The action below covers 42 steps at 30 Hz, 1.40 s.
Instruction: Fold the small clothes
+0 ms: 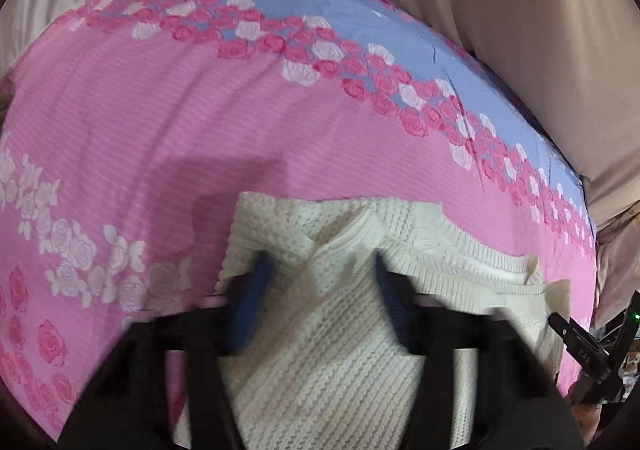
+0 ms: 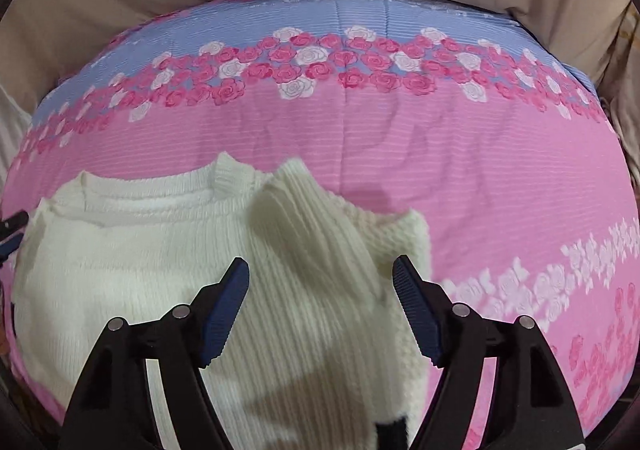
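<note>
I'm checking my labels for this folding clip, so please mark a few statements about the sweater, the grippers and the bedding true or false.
1. The cream knitted sweater lies on a pink rose-printed bedspread. True.
2. The right gripper is clamped shut on the sweater. False: its jaws stand wide open above the knit.
3. A sleeve is folded across the sweater's body. True.
4. The bedspread's far edge is green. False: it is a pale blue band.
5. The left gripper is open over the sweater. True.
</note>
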### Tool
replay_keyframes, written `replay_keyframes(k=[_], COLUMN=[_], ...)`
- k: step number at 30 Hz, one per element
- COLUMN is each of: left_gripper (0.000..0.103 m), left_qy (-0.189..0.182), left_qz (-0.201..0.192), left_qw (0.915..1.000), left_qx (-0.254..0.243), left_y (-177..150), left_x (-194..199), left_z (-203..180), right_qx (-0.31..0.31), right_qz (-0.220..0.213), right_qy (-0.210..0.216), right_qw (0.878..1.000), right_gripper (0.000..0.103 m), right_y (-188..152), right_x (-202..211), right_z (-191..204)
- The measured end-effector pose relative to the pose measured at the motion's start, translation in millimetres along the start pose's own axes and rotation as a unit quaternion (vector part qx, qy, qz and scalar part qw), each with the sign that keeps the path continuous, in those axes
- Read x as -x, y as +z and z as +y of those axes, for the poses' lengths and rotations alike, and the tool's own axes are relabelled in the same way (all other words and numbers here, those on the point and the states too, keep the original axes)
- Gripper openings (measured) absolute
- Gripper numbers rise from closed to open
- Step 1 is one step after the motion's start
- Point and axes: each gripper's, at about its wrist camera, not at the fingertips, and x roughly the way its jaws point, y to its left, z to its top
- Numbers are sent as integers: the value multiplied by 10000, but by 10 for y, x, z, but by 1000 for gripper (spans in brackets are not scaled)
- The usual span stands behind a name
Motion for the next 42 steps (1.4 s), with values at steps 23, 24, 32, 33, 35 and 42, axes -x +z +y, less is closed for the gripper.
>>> replay_keyframes(k=[23, 24, 32, 33, 35, 42], left_gripper=[67, 66, 6, 6, 6, 9], left_qy=[-366, -314, -368, -316, -151, 370], left_qz=[133, 242, 117, 56, 159, 165], left_qw=[9990, 9985, 9988, 9992, 9997, 9974], left_qx=[-203, -376, -310, -224, -132, -590], left_y=[283, 276, 339, 367, 398, 300], left_x=[30, -76, 19, 57, -35, -170], left_z=[-173, -264, -217, -134, -10, -171], right_qx=[-1509, -1567, -1565, -1547, -1441, -1543], right_qz=[-58, -47, -248, -360, -515, 108], right_qy=[1244, 1277, 1283, 1296, 1248, 725], right_qw=[9807, 9793, 9790, 9788, 9803, 9853], right_gripper=[47, 48, 8, 8, 7, 14], right_y=[183, 150, 185, 198, 231, 256], right_x=[-38, -43, 79, 157, 255, -236], right_z=[-679, -670, -578, -581, -569, -594])
